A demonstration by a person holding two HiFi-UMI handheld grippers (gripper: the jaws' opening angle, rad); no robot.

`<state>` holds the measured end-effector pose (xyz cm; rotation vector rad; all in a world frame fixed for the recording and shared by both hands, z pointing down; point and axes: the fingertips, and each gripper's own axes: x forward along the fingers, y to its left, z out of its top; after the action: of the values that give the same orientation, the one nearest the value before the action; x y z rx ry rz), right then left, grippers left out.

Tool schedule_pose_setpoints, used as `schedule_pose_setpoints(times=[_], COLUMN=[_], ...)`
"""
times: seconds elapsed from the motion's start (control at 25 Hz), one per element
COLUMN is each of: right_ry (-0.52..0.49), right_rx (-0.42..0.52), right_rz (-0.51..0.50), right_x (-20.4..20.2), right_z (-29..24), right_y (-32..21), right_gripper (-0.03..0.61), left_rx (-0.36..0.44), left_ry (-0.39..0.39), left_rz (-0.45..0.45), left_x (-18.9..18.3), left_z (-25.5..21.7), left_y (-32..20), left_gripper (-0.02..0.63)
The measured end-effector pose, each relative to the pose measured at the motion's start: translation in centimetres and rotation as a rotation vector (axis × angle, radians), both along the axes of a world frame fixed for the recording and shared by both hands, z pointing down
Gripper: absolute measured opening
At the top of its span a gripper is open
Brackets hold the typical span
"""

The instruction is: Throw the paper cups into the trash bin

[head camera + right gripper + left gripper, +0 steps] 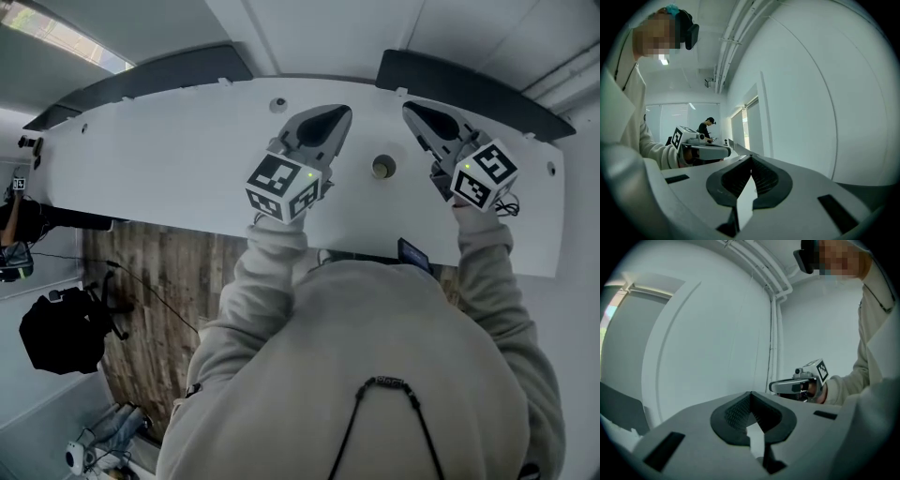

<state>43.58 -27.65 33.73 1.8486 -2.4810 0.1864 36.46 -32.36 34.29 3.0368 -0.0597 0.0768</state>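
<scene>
Resting beside right claw (418,115): paper cup (382,167)

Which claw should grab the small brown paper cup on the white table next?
Right, narrowly. The small brown paper cup stands upright between both, slightly nearer the right claw than the left claw. Both are shut and empty, so open first.

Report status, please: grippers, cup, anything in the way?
Left gripper and right gripper shut, empty. Paper cup on table between them, untouched. Trash bin not in view.
</scene>
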Motion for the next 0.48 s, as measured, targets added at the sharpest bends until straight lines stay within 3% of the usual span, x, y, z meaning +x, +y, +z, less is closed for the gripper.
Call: schedule_pose_setpoints(times=[0.32, 0.48], right_ry=[0.005, 0.024], right_rx=[-0.087, -0.161], right_rz=[0.024, 0.021], right_x=[-0.5, -0.4], right_z=[3.8, 6.9], right_y=[-2.1, -0.4], right_gripper=[0.018, 0.018], left_rx=[-0.058, -0.213], left_ry=[-0.073, -0.107], left_rz=[0.005, 0.036], left_x=[-0.4, 0.8], left_z=[4.8, 7.5], left_y=[-1.5, 0.1], left_gripper=[0.000, 0.000])
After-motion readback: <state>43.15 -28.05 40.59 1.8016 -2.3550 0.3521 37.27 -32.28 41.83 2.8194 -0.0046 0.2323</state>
